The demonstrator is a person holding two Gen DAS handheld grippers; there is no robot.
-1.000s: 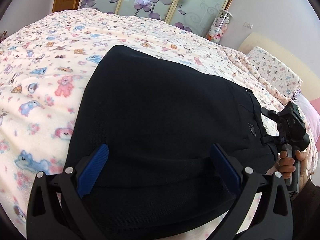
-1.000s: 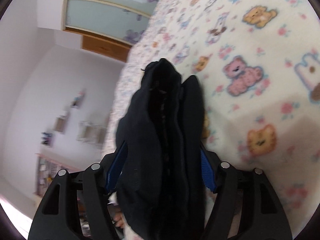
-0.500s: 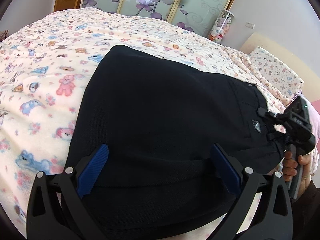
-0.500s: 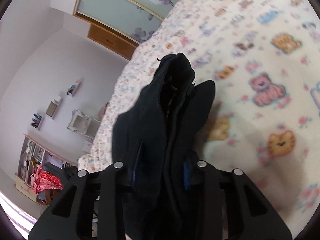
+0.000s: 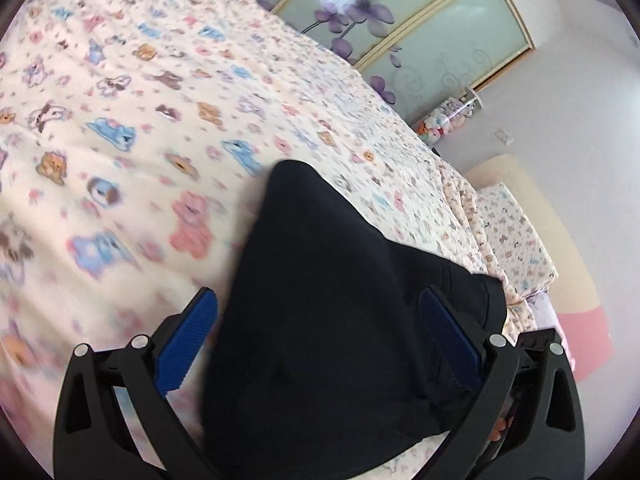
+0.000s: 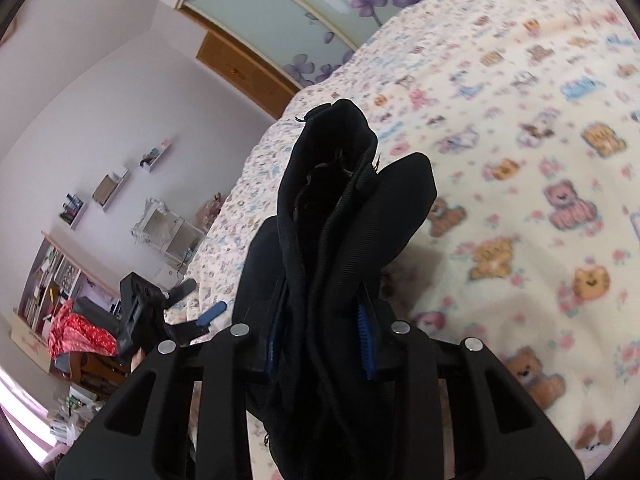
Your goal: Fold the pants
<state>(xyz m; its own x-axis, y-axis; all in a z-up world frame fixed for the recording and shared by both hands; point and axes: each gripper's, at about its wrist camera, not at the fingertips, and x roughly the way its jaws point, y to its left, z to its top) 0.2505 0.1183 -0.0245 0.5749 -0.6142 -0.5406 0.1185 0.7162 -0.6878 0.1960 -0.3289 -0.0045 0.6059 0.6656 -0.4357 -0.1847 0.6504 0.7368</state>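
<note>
Two grippers over a bed, one pair of black pants [image 5: 328, 304] between them.

The right gripper [image 6: 322, 342] is closed tight on a bunched stack of pant layers, the folds standing up past its blue pads [image 6: 365, 340] above the teddy-bear blanket [image 6: 520, 128]. The left gripper [image 5: 320, 340] is spread wide, its blue pads [image 5: 188, 330] on either side of the dark cloth without pinching it; the cloth drapes between them and runs off toward the pillow [image 5: 512, 236]. A flowered glass wardrobe [image 5: 400, 24] stands behind the bed.
</note>
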